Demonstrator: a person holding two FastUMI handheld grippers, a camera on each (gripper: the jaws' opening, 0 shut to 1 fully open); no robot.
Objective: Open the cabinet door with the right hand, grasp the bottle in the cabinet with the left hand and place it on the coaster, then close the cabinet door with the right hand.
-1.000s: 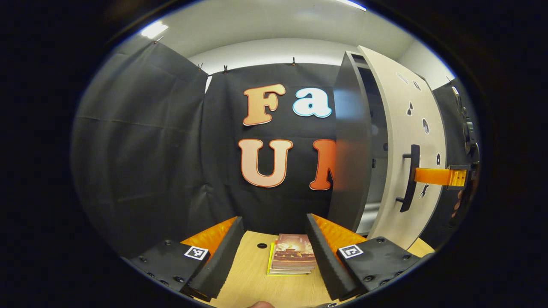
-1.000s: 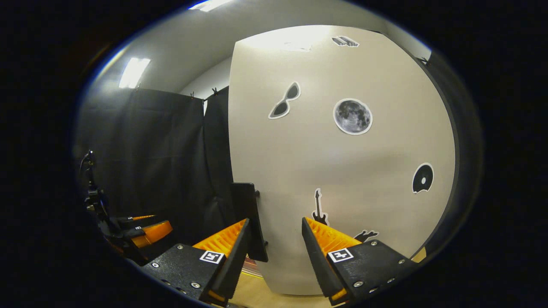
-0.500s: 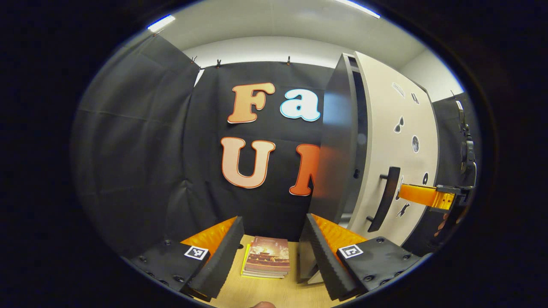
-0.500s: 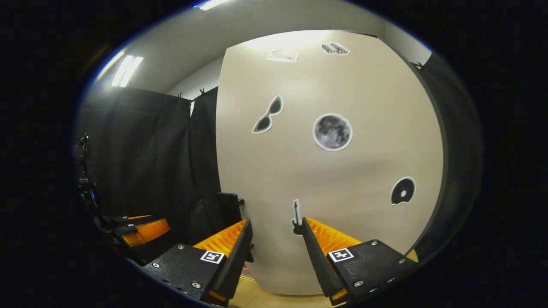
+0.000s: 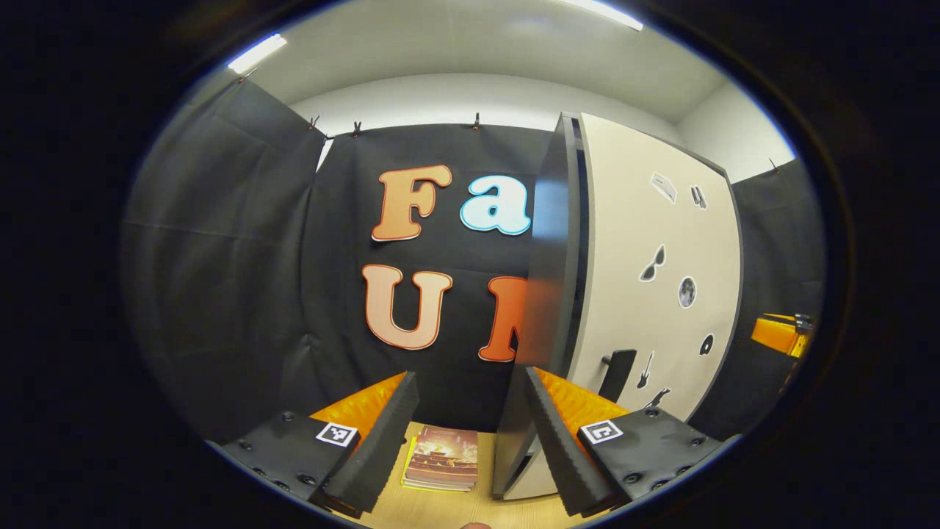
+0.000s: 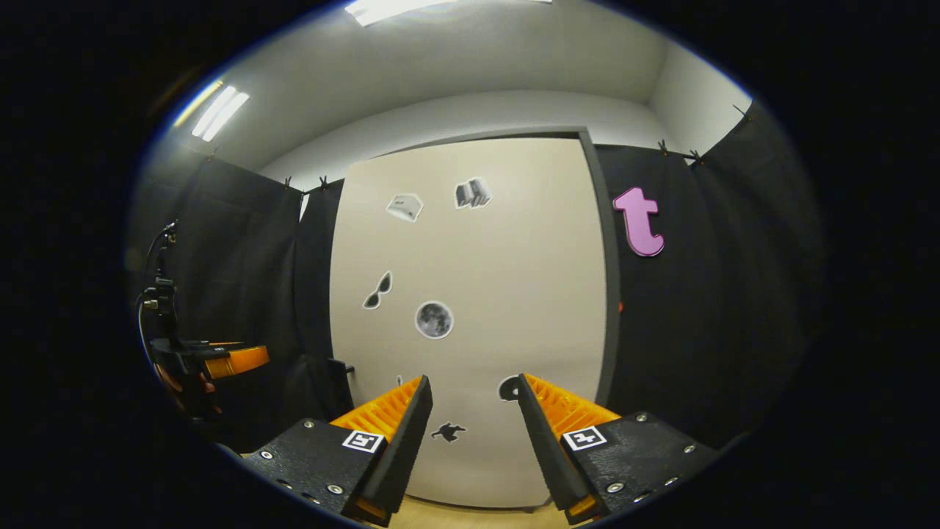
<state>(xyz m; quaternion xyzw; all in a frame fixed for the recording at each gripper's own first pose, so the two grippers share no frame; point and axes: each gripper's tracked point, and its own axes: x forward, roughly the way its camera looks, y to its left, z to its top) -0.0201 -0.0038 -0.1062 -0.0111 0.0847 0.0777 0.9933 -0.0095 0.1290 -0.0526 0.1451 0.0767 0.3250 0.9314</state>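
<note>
Cabinet door point(image 6: 470, 294) looks shut or nearly, dead ahead at 12 o'clock of right gripper point(image 6: 470, 441); fingers spread, holding nothing. Left gripper point(image 5: 470, 448) also spread, empty, over books point(image 5: 440, 459). Bottle, coaster not visible. Risk: door unlatched, could swing back open.

Left gripper point(image 5: 466, 433) hangs level, fingers spread wide; right gripper point(image 6: 470, 441) hovers too, gaping, gripping nothing.
</note>
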